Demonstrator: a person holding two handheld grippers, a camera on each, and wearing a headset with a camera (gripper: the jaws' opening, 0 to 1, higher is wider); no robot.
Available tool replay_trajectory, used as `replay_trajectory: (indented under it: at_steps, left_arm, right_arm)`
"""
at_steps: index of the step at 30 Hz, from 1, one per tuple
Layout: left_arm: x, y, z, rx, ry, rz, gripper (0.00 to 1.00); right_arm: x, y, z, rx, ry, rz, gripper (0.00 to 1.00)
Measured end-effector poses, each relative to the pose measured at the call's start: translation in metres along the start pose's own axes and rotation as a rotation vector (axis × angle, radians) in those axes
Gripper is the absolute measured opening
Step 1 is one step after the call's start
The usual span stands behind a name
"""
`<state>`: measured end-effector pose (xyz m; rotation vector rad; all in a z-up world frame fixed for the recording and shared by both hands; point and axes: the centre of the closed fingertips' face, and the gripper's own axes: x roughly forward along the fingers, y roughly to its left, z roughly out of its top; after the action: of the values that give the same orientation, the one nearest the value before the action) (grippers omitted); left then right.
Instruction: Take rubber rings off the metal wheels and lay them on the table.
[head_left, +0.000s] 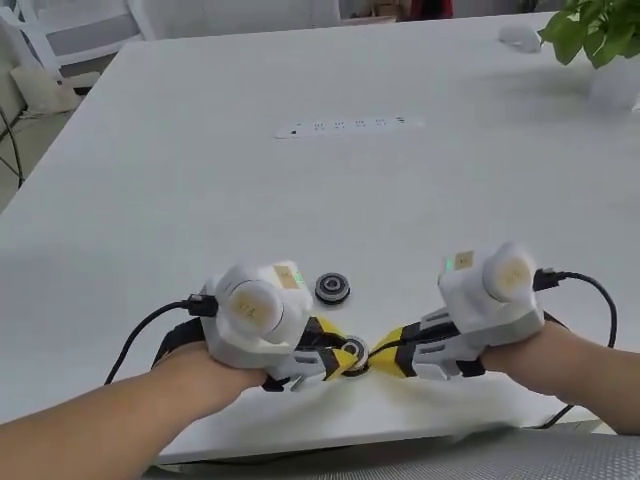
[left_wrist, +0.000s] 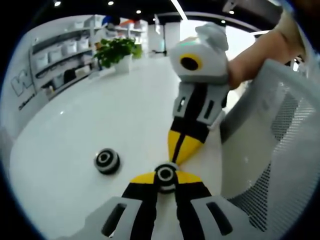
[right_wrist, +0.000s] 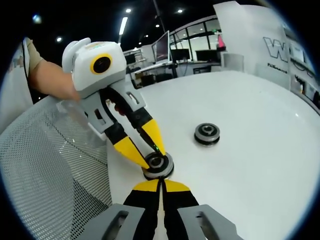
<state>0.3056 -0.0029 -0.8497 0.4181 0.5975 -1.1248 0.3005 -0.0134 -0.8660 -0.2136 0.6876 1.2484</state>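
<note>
1. The left gripper (left_wrist: 166, 181) is clenched on 1 wheel (right_wrist: 158, 164), its yellow tips on opposite sides of it. It holds the wheel low over the table (head_left: 300, 180), close to the near edge. Whether the wheel rests on the top or hangs just above it, I cannot tell.
2. The right gripper (right_wrist: 160, 186) has its jaws pressed together, with the tips against the rim of that wheel. It is probably meant to catch the rubber ring (right_wrist: 170, 168). Whether any rubber sits between the tips I cannot tell.
3. Risk 1: if the tips have no rubber between them, a pull would likely slide them off the rim. The ring would stay on.
4. Risk 2: the left gripper's hold is only 2 narrow contacts on a round part. A sideways tug from the other gripper could roll or twist the wheel out of that hold.
5. Risk 3: a wheel that pops free here could roll off the near edge toward the mesh chair (right_wrist: 50, 165), which stands just beside the table.
6. Risk 4: a stretched ring that lets go suddenly may snap away and land off the table instead of being laid on it.
7. Risk 5: the second wheel (head_left: 332, 288) lies flat on the table just beyond the 2 grippers, with its dark ring on. A jerk forward as the ring releases could knock it and set it rolling.
8. Judged from this, the task is at an early stage: I see no loose ring lying on the table.
</note>
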Motion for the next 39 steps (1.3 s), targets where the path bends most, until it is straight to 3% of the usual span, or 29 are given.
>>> replay_trajectory:
  at_steps: [9, 13, 18, 39]
  left_arm:
    - [0.0, 0.0, 0.0, 0.005, 0.005, 0.005, 0.13]
    - [0.0, 0.0, -0.001, 0.002, 0.006, 0.005, 0.13]
    - [0.0, 0.0, -0.001, 0.006, 0.009, 0.008, 0.13]
    - [0.001, 0.0, -0.001, 0.014, 0.025, 0.015, 0.12]
  right_arm:
    - [-0.006, -0.005, 0.005, 0.192, -0.063, -0.003, 0.0]
    - [-0.008, -0.006, 0.012, 0.254, -0.11, 0.004, 0.0]
    - [-0.008, -0.005, 0.013, 0.295, -0.123, 0.012, 0.0]
    - [-0.006, 0.006, 0.018, 0.311, -0.146, 0.06, 0.0]
